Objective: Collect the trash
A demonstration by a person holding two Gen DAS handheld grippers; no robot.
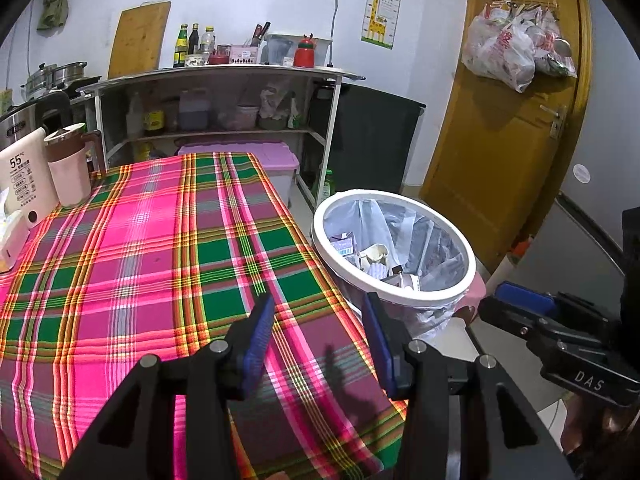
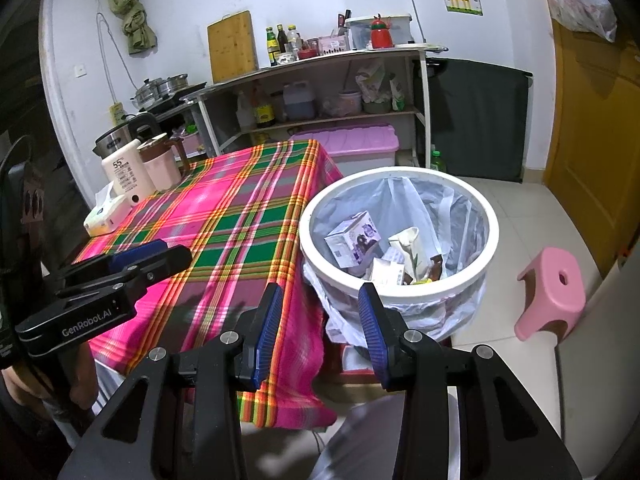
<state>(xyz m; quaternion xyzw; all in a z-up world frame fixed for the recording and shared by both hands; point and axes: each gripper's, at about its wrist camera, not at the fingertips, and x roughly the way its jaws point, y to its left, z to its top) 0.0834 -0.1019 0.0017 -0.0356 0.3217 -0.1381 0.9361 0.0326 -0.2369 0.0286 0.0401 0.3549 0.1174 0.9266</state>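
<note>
A white trash bin (image 1: 434, 294) with a clear liner stands beside the table's right edge; it also shows in the right wrist view (image 2: 316, 216). Inside lie a purple-and-white carton (image 2: 352, 240), paper scraps and wrappers. My left gripper (image 1: 318, 312) is open and empty above the table's near right corner, just left of the bin. My right gripper (image 2: 320, 300) is open and empty, held above the gap between the table's edge and the bin's near rim. Each gripper shows in the other's view, the right one (image 1: 552, 328) and the left one (image 2: 120, 276).
The table has a pink-green plaid cloth (image 1: 160, 260). At its far left stand a white kettle (image 1: 24, 176), a pink jug (image 1: 70, 168) and a tissue pack (image 2: 106, 214). A pink stool (image 2: 554, 292) stands right of the bin. Shelves (image 1: 216, 108), a purple box (image 2: 348, 144) and a door (image 1: 508, 132) lie beyond.
</note>
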